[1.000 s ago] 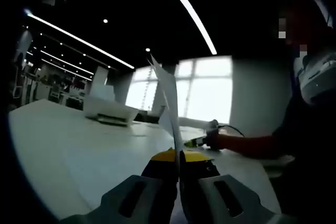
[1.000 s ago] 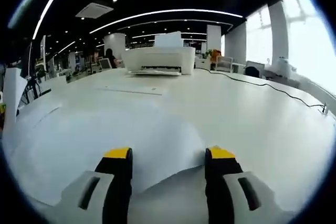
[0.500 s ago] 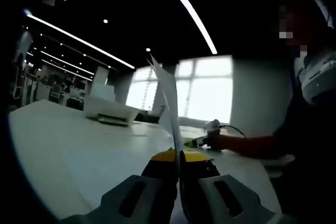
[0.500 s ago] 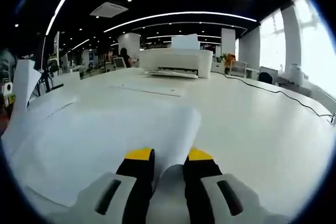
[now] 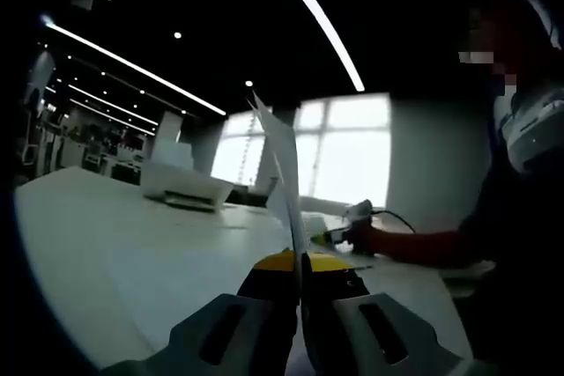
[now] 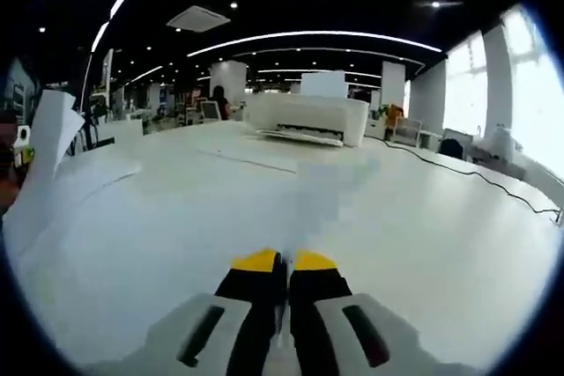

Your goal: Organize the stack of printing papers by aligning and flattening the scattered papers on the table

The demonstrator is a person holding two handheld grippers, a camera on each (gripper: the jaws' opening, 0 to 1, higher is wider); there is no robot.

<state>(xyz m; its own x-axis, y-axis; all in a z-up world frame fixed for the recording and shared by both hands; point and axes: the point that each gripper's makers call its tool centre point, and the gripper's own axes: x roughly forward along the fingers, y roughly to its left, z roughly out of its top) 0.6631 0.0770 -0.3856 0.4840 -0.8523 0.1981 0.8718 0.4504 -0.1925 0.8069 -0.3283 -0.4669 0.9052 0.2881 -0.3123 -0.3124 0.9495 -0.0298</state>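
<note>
**A:** Papers first: where are the thin white printing sheets (image 6: 176, 244)?

**B:** Spread flat on the broad white table (image 6: 458, 244), running from the right gripper (image 6: 283, 263) toward the left gripper; one end rises edge-on from the left gripper (image 5: 300, 263). That raised end also shows at the far left of the right gripper view.

**A:** And the jaws?

**B:** Left jaws pressed together on that upright sheet edge. Right jaws pressed together too, seemingly nipping the near edge of the sheets, though the contact is hard to make out.

**A:** How will it handle?

**B:** Light, limp and easily creased, I'd judge. Hold opposite edges and keep it taut.

**A:** Orientation?

**B:** Long axis seems to run gripper to gripper, across the table in front of the white desktop printer (image 6: 308, 119).
</note>
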